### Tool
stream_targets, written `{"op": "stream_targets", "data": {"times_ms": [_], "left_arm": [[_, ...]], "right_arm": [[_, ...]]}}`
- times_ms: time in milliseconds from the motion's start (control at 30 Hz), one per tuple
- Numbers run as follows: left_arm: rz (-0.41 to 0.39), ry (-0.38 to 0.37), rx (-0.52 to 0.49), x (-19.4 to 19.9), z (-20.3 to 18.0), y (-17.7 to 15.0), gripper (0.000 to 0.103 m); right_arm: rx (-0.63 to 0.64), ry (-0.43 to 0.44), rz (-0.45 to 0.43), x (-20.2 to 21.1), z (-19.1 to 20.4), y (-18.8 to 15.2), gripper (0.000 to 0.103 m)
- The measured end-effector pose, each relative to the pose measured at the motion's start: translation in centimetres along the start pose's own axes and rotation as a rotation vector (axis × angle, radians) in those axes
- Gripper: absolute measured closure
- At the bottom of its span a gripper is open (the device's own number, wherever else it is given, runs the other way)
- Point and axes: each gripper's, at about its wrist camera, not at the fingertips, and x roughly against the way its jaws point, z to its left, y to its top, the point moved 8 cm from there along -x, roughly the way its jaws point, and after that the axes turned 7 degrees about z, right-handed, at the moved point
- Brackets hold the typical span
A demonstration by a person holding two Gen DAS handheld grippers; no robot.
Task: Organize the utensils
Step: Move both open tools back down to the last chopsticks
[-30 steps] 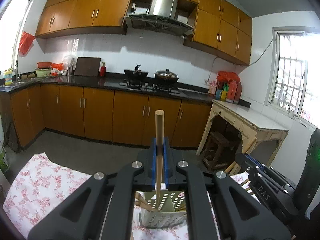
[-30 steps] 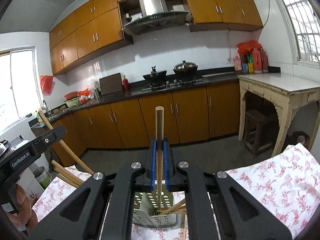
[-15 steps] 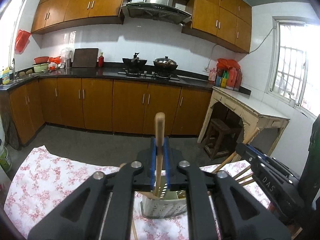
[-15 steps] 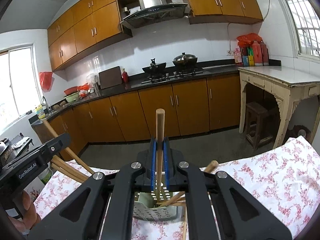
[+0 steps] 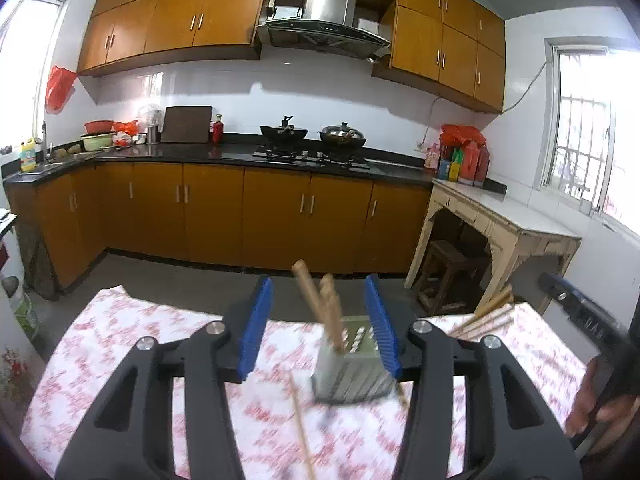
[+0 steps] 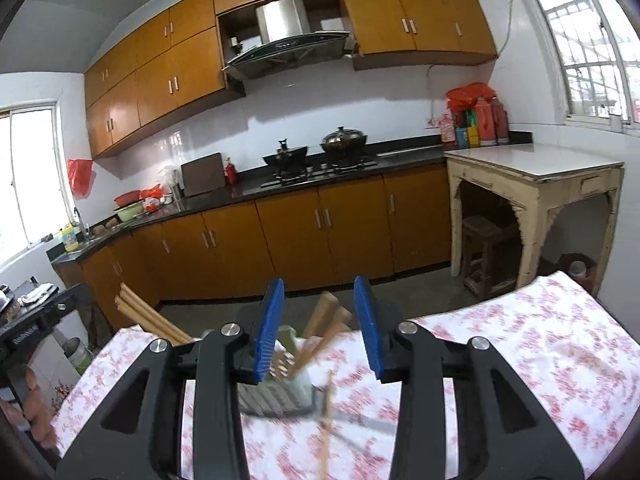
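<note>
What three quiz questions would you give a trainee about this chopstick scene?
1. True or false: the left gripper is shut on a chopstick.
2. Where do the upright chopsticks stand? A: in the holder. B: in a cup. C: in a drawer.
3. What lies on the cloth in front of the holder?

Key: 1 false, its jaws stand wide apart. 2 A. 3 a loose chopstick.
</note>
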Motion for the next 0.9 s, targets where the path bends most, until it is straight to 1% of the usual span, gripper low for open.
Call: {"op": "stream_targets", "data": {"times_ms": [67, 133, 167, 233, 267, 367, 433, 500, 600, 733, 833, 867, 900], "left_arm": [[0.008, 0.014, -0.008, 0.9, 0.8, -1.5, 0.051], [0.029, 0.034, -0.017, 1.3, 1.7, -3.6, 0.049], [0.045, 0.049, -0.023, 1.2, 2.2, -4.8, 0.049], [0.082, 0.075, -0.033, 0.6, 3.0, -7.1, 0.049], [0.108, 0.086, -0.035, 0.1, 3.4, -8.5, 0.049], [0.199, 0.115, -0.017, -2.0, 4.5, -12.8, 0.049], [0.244, 0.126, -0.003, -3.1, 5.0, -14.7, 0.049], [0.294, 0.129, 0.016, -4.3, 5.3, -16.8, 0.049], [0.341, 0.134, 0.023, -5.4, 5.6, -18.8, 0.049], [0.372, 0.131, 0.030, -6.1, 5.6, -20.1, 0.048], [0.384, 0.125, 0.031, -6.4, 5.2, -20.4, 0.047], [0.387, 0.121, 0.029, -6.4, 5.1, -20.5, 0.047], [0.390, 0.118, 0.028, -6.5, 4.9, -20.6, 0.047]], "right_arm": [[-0.008, -0.027, 0.020, 0.7, -1.5, -1.5, 0.065], [-0.024, -0.053, 0.056, 0.7, -3.0, -3.3, 0.065], [-0.037, -0.067, 0.088, 0.4, -3.9, -4.9, 0.065], [-0.059, -0.083, 0.147, -0.5, -5.1, -7.2, 0.065], [-0.071, -0.096, 0.189, -1.3, -5.7, -9.0, 0.065], [-0.091, -0.110, 0.282, -3.1, -6.3, -13.0, 0.065], [-0.091, -0.101, 0.338, -4.3, -5.9, -15.4, 0.065], [-0.083, -0.087, 0.375, -5.0, -5.1, -17.0, 0.065], [-0.058, -0.043, 0.443, -6.6, -2.9, -19.0, 0.065], [0.008, -0.014, 0.517, -8.4, 0.2, -21.2, 0.065], [0.047, -0.020, 0.556, -9.3, 0.9, -22.6, 0.065], [0.064, -0.031, 0.571, -9.7, 1.0, -23.2, 0.066], [0.075, -0.040, 0.582, -9.9, 1.1, -23.7, 0.070]]}}
